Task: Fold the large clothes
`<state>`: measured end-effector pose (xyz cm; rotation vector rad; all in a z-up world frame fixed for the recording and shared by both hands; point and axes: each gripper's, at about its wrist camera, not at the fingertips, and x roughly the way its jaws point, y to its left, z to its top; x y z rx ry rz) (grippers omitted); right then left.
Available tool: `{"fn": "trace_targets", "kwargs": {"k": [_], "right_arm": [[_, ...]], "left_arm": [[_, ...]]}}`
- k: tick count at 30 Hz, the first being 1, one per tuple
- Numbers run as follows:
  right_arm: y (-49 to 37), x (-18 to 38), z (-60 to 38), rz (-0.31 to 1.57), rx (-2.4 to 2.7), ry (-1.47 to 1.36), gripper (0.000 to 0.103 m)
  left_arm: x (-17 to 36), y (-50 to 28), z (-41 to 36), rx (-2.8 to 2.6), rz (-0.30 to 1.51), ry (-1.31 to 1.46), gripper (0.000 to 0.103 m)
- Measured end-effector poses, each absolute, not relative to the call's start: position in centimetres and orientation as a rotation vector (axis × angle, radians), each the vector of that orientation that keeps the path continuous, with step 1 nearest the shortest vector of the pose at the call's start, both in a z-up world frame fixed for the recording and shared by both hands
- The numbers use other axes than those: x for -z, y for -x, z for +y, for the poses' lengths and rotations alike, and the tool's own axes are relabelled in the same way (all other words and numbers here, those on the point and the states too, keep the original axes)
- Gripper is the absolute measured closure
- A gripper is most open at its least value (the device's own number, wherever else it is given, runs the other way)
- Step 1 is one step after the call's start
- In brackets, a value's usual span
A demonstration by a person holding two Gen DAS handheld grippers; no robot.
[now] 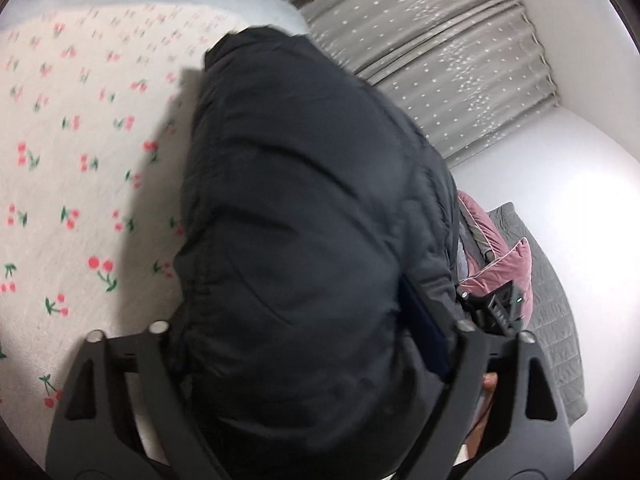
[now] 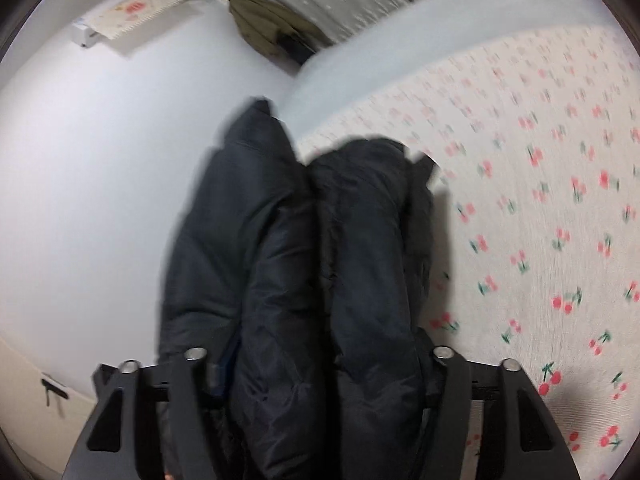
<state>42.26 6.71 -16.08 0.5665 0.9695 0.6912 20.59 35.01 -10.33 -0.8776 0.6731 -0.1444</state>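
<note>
A large black puffer jacket point(image 1: 304, 216) hangs in the air over a bed with a white cherry-print sheet point(image 1: 80, 184). My left gripper point(image 1: 312, 344) is shut on a thick bunch of the jacket, which fills the gap between its jaws. In the right wrist view the jacket point(image 2: 304, 264) hangs in two folded lobes. My right gripper point(image 2: 320, 368) is shut on it the same way. The jacket's lower end hangs above the sheet point(image 2: 540, 240). Both fingertip pairs are hidden by the fabric.
Grey star-print curtains point(image 1: 452, 64) hang behind the bed. A pink cushion point(image 1: 500, 264) and a grey quilt point(image 1: 552, 312) lie by the white wall. An olive garment point(image 2: 264, 20) hangs on the wall, and a white wall unit point(image 2: 120, 20) sits high up.
</note>
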Motion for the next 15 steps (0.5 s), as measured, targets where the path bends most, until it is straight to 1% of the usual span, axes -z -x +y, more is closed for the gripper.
{"fn": "trace_targets", "kwargs": {"k": [1, 4, 9, 11, 12, 13, 15], "right_arm": [[-42.3, 16.6, 6.3, 0.97, -0.686, -0.574, 0.029], [-42.1, 16.8, 6.1, 0.972, -0.658, -0.59, 0.026], [-38.8, 14.0, 4.0, 0.979, -0.612, -0.501, 0.026], [-36.9, 12.4, 2.9, 0.953, -0.609, -0.446, 0.026], [-36.5, 11.7, 2.5, 0.945, -0.605, -0.423, 0.026], [-35.8, 10.9, 2.1, 0.934, -0.598, -0.389, 0.025], [-34.3, 9.5, 1.6, 0.914, -0.585, -0.319, 0.025]], "left_arm": [[10.4, -20.6, 34.8, 0.138, 0.677, 0.881, 0.013], [9.4, -20.3, 34.3, 0.078, 0.679, 0.845, 0.012], [6.5, -18.7, 33.9, -0.063, 0.65, 0.723, 0.012], [5.8, -18.2, 33.4, -0.111, 0.647, 0.679, 0.011], [5.7, -17.8, 33.3, -0.122, 0.646, 0.666, 0.007], [5.5, -17.6, 33.1, -0.139, 0.644, 0.65, 0.005], [5.6, -16.6, 33.4, -0.163, 0.644, 0.629, 0.005]]}}
